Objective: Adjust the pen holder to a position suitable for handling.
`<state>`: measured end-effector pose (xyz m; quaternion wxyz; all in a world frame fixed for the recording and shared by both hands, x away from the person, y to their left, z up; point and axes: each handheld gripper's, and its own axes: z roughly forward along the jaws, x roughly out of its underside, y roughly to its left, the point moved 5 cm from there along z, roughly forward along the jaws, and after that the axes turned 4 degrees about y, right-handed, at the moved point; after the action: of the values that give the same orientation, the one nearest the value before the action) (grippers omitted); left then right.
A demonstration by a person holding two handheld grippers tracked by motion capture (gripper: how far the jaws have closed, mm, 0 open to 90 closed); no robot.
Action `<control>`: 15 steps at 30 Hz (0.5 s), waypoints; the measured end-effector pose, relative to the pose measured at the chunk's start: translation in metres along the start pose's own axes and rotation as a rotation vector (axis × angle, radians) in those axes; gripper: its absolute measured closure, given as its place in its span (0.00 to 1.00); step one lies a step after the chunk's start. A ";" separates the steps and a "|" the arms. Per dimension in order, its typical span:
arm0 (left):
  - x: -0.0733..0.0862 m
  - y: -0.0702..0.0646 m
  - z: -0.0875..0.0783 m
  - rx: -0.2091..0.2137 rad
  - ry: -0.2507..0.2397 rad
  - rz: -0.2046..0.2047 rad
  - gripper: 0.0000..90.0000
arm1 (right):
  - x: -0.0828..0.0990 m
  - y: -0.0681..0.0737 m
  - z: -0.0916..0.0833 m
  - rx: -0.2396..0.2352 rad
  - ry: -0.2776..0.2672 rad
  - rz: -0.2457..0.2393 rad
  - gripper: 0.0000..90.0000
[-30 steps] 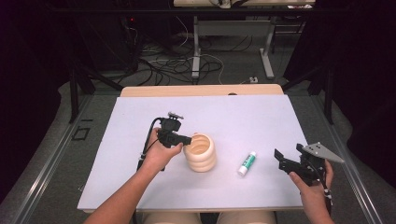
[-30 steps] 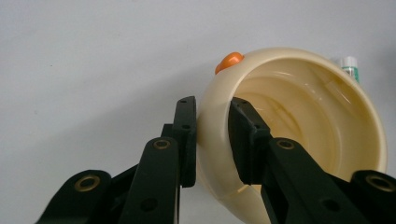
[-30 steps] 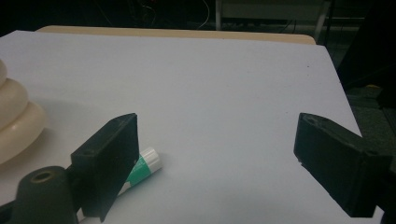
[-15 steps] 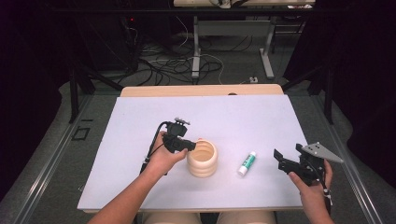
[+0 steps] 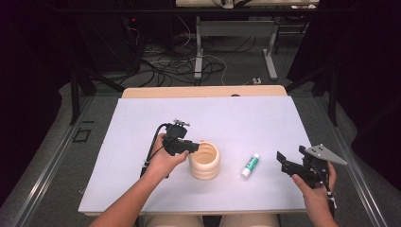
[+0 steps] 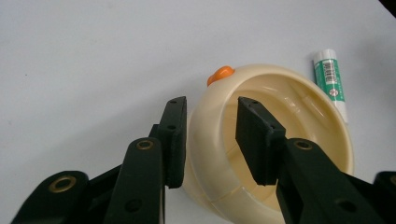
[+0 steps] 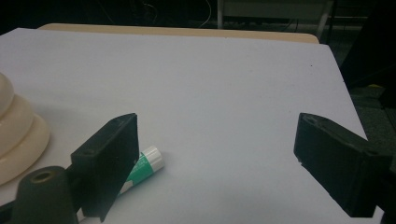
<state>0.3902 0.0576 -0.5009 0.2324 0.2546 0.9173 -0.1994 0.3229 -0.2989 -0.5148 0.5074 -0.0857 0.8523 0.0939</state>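
My left claw (image 6: 208, 135) straddles the cream cup's (image 6: 280, 140) wall.
Its jaws have just been easing apart, pads off the wall; my right claw (image 7: 217, 158), lower right, gapes empty.

Cream ribbed plastic cup (image 5: 204, 161), stood upright and open-topped on the white worktop (image 5: 246, 123), small orange knob (image 6: 220, 74) seen at its rim, near wall straddled by black tongs (image 6: 210, 135), green-and-white glue stick (image 5: 250, 165) laid just beside it

White table (image 5: 142, 127); on it a cream ribbed cup (image 5: 204, 161); just beside, a glue stick (image 5: 250, 165).
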 end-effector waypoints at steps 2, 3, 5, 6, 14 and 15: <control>0.000 0.000 -0.002 -0.002 -0.019 -0.003 0.69 | 0.000 0.000 -0.001 -0.006 0.005 -0.011 0.15; 0.000 0.001 -0.003 0.002 -0.024 0.008 0.69 | 0.000 0.000 -0.001 -0.006 0.005 -0.011 0.15; 0.000 0.001 -0.006 0.005 -0.038 0.008 0.68 | 0.000 0.000 -0.002 -0.002 0.011 -0.011 0.15; 0.000 0.001 -0.007 0.001 -0.051 0.005 0.67 | 0.000 0.001 -0.002 -0.005 0.015 -0.007 0.15; 0.001 0.011 -0.024 0.005 -0.169 -0.001 0.60 | 0.000 0.001 -0.001 -0.004 0.017 -0.014 0.15; 0.001 0.013 -0.026 0.003 -0.190 0.005 0.55 | -0.001 0.002 0.000 -0.004 0.004 -0.013 0.15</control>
<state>0.3883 0.0810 -0.4836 0.3183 0.2373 0.8902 -0.2233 0.3225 -0.2972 -0.5140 0.5062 -0.0925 0.8525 0.0920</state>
